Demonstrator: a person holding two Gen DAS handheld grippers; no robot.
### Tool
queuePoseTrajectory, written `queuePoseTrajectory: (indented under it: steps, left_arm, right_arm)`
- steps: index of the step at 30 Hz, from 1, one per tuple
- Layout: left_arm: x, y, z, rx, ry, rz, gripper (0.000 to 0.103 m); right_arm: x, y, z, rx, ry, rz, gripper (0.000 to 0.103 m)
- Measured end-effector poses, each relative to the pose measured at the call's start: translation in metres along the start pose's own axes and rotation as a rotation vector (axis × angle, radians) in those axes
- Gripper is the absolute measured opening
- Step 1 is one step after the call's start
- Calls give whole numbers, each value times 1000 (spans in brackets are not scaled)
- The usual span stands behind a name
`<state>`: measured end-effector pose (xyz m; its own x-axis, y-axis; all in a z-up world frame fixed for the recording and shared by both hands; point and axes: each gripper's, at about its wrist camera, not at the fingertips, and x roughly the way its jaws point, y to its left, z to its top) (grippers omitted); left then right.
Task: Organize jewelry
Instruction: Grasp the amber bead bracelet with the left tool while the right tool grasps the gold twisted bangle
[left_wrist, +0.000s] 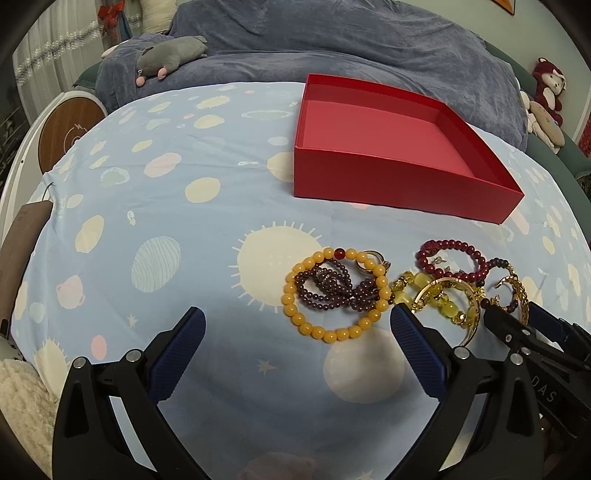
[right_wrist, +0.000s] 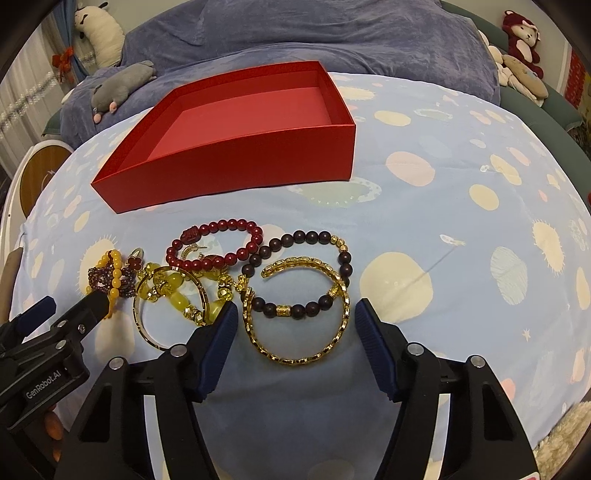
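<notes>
Several bracelets lie in a loose heap on the sheet (right_wrist: 443, 206), in front of the red box (right_wrist: 236, 147). The gold bangle (right_wrist: 295, 343) sits nearest the right gripper (right_wrist: 295, 317), with the dark bracelet (right_wrist: 306, 266) lying across it and partly inside its ring. The red bracelet (right_wrist: 214, 243) lies just behind, touching the dark one. To their left are a yellow glass bracelet (right_wrist: 173, 291) and a thin gold hoop (right_wrist: 147, 325), overlapping. Furthest left, an amber bracelet (left_wrist: 332, 295) rings a coil of small purple beads (left_wrist: 332, 291), with a ring (left_wrist: 373, 258) at its far edge.

The box stands open and apart from the heap, its floor bare.

The right gripper's fingers (right_wrist: 218, 332) are parted and straddle the near arc of the gold bangle; neither pad visibly presses on it. The left finger sits against the yellow glass bracelet's edge.

The left gripper (left_wrist: 295, 325) is spread wide over the sheet, nothing between its fingers (left_wrist: 181, 343). Its right finger stands just beside the amber bracelet and the yellow glass one; contact cannot be judged.

The sheet, pale blue with planets and suns, covers a bed. Behind lie a blue blanket (left_wrist: 369, 40), a grey plush (left_wrist: 170, 55) and a red plush (right_wrist: 521, 37).
</notes>
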<state>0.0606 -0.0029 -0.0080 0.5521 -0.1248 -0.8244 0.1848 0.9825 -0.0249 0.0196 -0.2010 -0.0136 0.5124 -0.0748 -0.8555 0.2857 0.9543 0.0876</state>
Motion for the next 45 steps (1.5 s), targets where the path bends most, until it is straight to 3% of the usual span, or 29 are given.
queuePoseTrajectory:
  steps: [1,14,19,23,27,35,38,40,41,45]
  left_arm:
    - [1,0,0,0,5,-1,96]
    - [14,-1,6,-39,42,-23,91]
    - [2,19,12,-119,5,-32,91]
    - [1,32,16,-122,-2,1,90]
    - [5,33,10,-97,33,-25,72]
    - [10,15,4,-13,37,-23,56]
    - [10,14,6,-4,30,-33,37]
    - [9,16,6,-12,29,-60,16]
    - [9,17,6,-18,32,-78,11]
    - [9,20,7,-24,28,-106,7]
  right_arm:
    - [0,0,0,-4,-2,0,55]
    - [-9,-2,-4,9,-22,26,55]
    - [-14,-6,-4,17,-32,36,55]
    - [-15,-5,-4,20,-33,45,55]
    - [-17,0,-4,2,-37,44,55]
    - [-16,4,-6,-10,-27,49,55]
    - [-16,5,-7,-16,-25,51,55]
    - [-16,6,-7,-15,-24,53,55]
    - [-16,7,-7,-16,-24,54,55]
    - [-18,7,-7,-20,-28,56,55]
